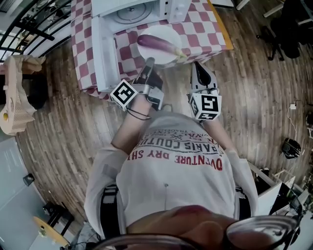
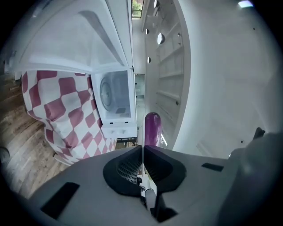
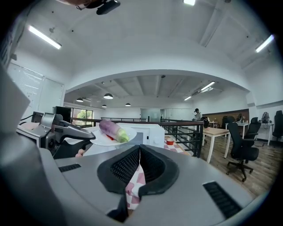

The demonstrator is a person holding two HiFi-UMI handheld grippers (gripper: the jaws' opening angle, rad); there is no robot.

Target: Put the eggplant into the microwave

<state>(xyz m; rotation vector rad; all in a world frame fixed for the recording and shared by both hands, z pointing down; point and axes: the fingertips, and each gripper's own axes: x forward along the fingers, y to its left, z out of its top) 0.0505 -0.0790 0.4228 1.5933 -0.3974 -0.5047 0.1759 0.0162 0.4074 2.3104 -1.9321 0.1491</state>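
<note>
A purple eggplant (image 1: pixel 157 44) with a green stem end lies on a white plate (image 1: pixel 165 31). My left gripper (image 1: pixel 148 63) is shut on the plate's near rim and holds it over the checkered table (image 1: pixel 205 29), in front of the white microwave (image 1: pixel 128 11). The microwave's door (image 1: pixel 101 53) hangs open to the left. In the left gripper view the plate (image 2: pixel 142 132) shows edge-on between the jaws, with the eggplant (image 2: pixel 152 126) beside it and the microwave (image 2: pixel 116 95) behind. My right gripper (image 1: pixel 200 73) is shut and empty by the table edge. Its own view shows the eggplant (image 3: pixel 112 130).
The table's checkered cloth hangs over its front edge (image 2: pixel 57 119). A wooden guitar-shaped object (image 1: pixel 14 93) stands on the floor at the left. To the right are a black railing (image 3: pixel 185 132), a desk (image 3: pixel 221 132) and an office chair (image 3: pixel 242 143).
</note>
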